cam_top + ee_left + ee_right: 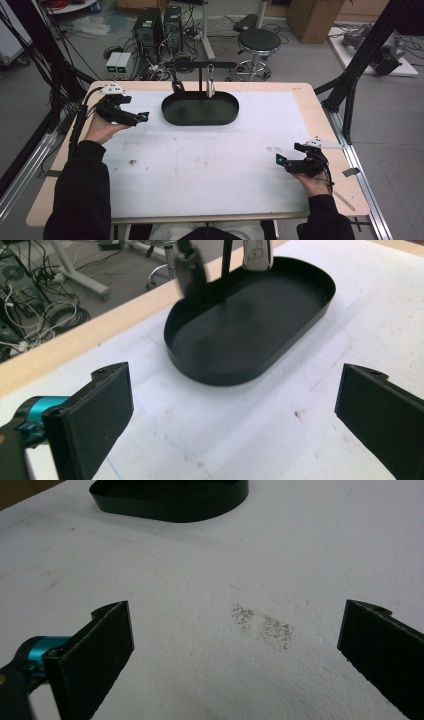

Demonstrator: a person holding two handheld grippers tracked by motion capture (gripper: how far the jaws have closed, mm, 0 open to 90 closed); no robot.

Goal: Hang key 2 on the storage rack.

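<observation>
A black oval tray (pixel 172 114) lies at the far middle of the white table cover (pixel 210 165). A thin black T-shaped stand (pixel 200 75) rises from its back edge, with a dark piece (pixel 177 86) and a silver piece (pixel 210 88) hanging from it. My left gripper (pixel 136 111) is held left of the tray, open and empty. In the left gripper view the tray (pixel 240 335) is ahead of the spread left gripper (pixel 235 425), with the dark piece (pixel 190 270) and silver piece (pixel 257 252) above it. My right gripper (pixel 290 153) hovers open and empty near the right front.
The right gripper (pixel 235 660) is open over a grey smudge (pixel 262 625) on the cover, with the tray (pixel 170 502) farther off. The wooden table edge (pixel 305 87) frames the cover. Behind the table stand a stool (pixel 258 41), computer cases (pixel 150 27) and cables.
</observation>
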